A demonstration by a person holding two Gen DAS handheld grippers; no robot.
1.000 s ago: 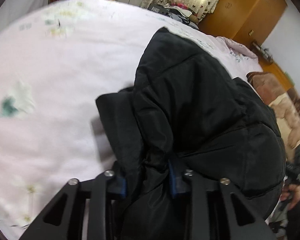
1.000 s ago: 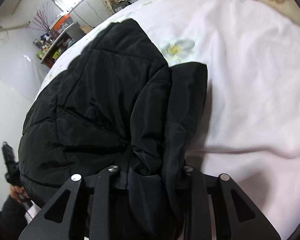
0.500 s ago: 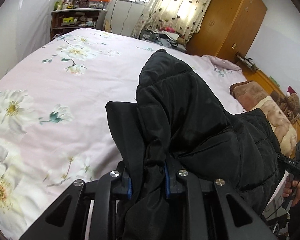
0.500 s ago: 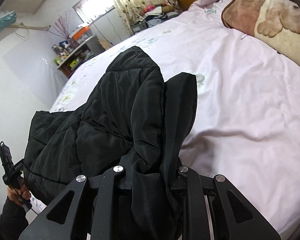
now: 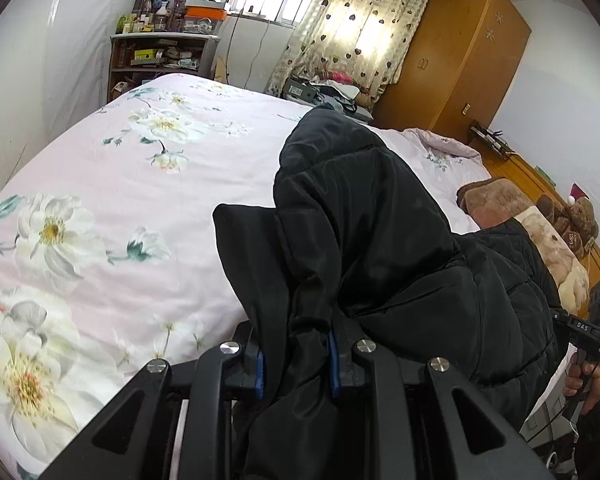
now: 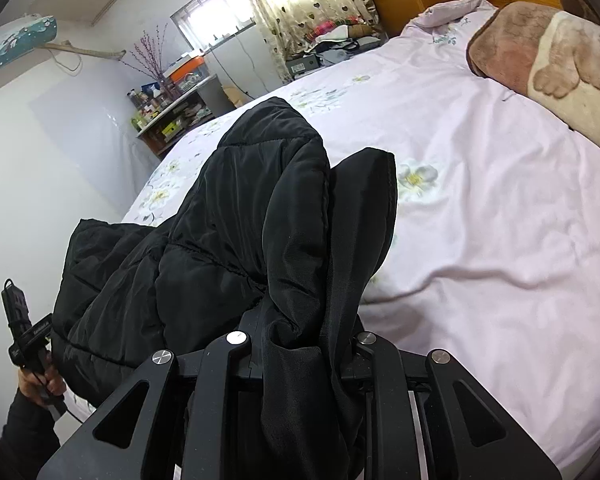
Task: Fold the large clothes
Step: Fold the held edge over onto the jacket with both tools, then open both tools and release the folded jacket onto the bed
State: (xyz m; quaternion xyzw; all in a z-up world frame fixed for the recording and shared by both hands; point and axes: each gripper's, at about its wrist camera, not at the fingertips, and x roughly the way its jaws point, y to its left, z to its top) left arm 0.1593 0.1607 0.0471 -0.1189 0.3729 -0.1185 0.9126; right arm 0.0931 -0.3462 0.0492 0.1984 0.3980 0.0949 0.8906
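Black jacket (image 5: 380,240) hangs pinched in left claw (image 5: 296,364) and right claw (image 6: 304,356) over bed (image 5: 140,184).

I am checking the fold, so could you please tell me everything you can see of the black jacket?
The black jacket is a padded, quilted garment of slightly shiny, thin fabric with stitched seams. It is bunched and draped, not flat: one edge is pinched in the left gripper, another in the right gripper, and the bulk sags between them above the flowered pink bedsheet. A flat, unquilted flap stands up beside each grip. Whether its far end rests on the bed cannot be told.
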